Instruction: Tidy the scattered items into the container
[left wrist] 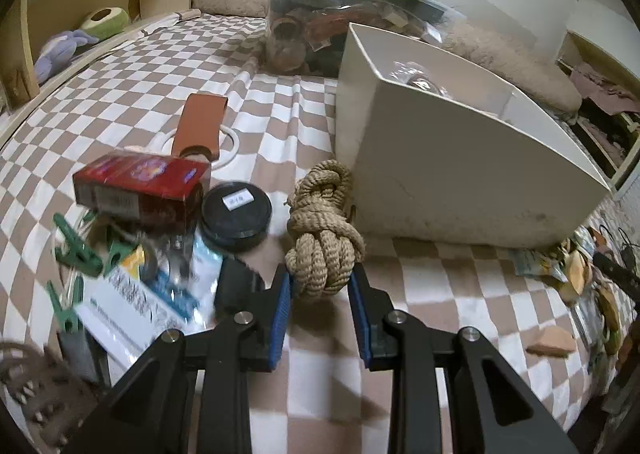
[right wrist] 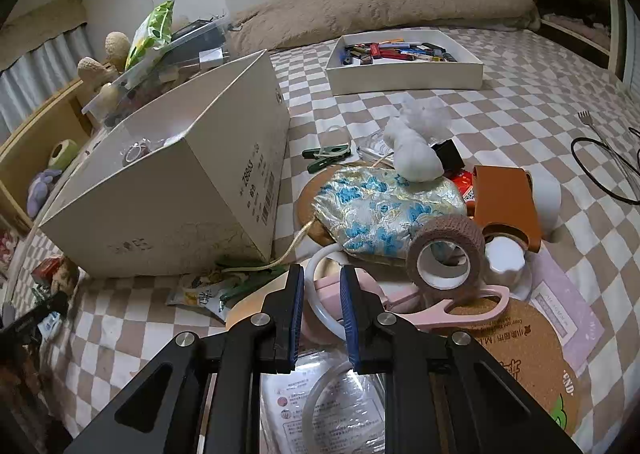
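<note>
Your left gripper [left wrist: 320, 286] is clamped on the rope bundle [left wrist: 322, 230] beside the white box [left wrist: 440, 174]; lift it clear over the rim. Your right gripper [right wrist: 320, 294] pinches the white ring [right wrist: 320, 308].

Two white boxes [right wrist: 168, 190] [right wrist: 404, 70] — one rope bundle [left wrist: 324, 230], one tape roll [right wrist: 446, 254].

Left wrist view: white box [left wrist: 460, 174] wall blocks 1 o'clock; red carton [left wrist: 140, 190] and black tin [left wrist: 236, 214] crowd 10–11 o'clock. Bare checked bed [left wrist: 440, 294] open at 3 o'clock. Right wrist view: tape roll [right wrist: 446, 258], scissors [right wrist: 460, 306] obstruct 2 o'clock.
</note>
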Demonstrator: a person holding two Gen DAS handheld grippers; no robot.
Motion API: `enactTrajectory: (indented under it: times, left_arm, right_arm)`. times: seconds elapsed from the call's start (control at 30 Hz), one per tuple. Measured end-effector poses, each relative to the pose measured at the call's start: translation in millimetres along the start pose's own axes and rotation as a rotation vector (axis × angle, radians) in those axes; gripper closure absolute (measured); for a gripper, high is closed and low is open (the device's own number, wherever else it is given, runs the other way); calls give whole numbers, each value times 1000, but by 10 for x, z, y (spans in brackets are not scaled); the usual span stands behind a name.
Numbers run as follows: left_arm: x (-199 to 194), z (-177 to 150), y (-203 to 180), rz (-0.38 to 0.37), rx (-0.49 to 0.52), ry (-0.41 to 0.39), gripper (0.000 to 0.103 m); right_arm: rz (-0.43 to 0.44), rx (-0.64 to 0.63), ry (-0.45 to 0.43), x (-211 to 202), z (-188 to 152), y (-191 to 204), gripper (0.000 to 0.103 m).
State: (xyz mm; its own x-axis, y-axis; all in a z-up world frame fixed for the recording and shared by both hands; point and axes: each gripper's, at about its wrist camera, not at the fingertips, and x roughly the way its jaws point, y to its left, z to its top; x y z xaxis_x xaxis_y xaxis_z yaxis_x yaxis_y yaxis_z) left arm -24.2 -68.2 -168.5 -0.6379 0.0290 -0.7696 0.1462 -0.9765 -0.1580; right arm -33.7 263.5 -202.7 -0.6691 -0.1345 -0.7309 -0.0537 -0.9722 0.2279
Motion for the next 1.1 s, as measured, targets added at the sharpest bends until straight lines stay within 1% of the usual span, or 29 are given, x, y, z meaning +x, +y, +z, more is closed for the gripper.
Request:
enactTrajectory:
  times: [0.13,0.2,0.27,0.4,0.47,0.5,0.53,0.57,0.6,0.63,0.7,0.8,0.87,0.97,1.0,1.03,1.07,1.1]
  left_arm:
    - [-114,-127,-102,-54,23,1,75]
    - [-154,-192,-202,-87,52,4,75]
    - [-158,-234,-275,-105,77,12,75]
    - [-107,-263,-376,-103,108,22,74]
    - [-81,-270,-377,-107,100,24,74]
    - [-68,-270,-375,-106,95,27,73]
    - [-50,-259,-359,-102,90,26,73]
    - [-50,-260,-357,-99,86,23,71]
    - [-60,-265,-358,-100,87,20,68]
    - [-68,-264,-365,-98,89,15,65]
    - [-90,-264,-378,-89,95,-2,45]
    - [-110,-262,-411,-81,105,-20,36]
    - [-88,-260,-439,-80,113,-18,32]
    - [-28,-243,-478,-80,120,-8,32]
    - [-7,-239,-498,-85,125,-4,32]
    - [5,-233,-506,-88,128,-2,32]
    - [24,-231,-514,-90,135,1,32]
    - [35,-236,-529,-89,140,5,40]
  right_arm:
    - [16,20,-31,-87,29,-26,84]
    - [27,38,-45,-124,43,-55,84]
    - [34,73,-51,-139,51,-116,84]
    - [30,147,-30,-107,55,-261,83]
    - [16,163,-23,-106,47,-299,79]
    - [17,166,-25,-115,45,-307,64]
    - [22,164,-32,-139,38,-298,32]
    - [24,155,-45,-170,31,-281,21]
    - [25,141,-57,-200,24,-254,15]
    - [28,125,-65,-222,21,-224,15]
    - [34,88,-55,-214,9,-153,15]
    - [-29,50,-7,-115,-16,-81,15]
    - [-54,49,18,-59,-35,-92,15]
    - [-60,64,42,0,-44,-143,16]
    - [-67,61,50,24,-46,-148,17]
    - [-83,53,58,48,-50,-143,26]
    - [-81,44,62,65,-57,-131,29]
    - [-73,34,61,70,-58,-111,38]
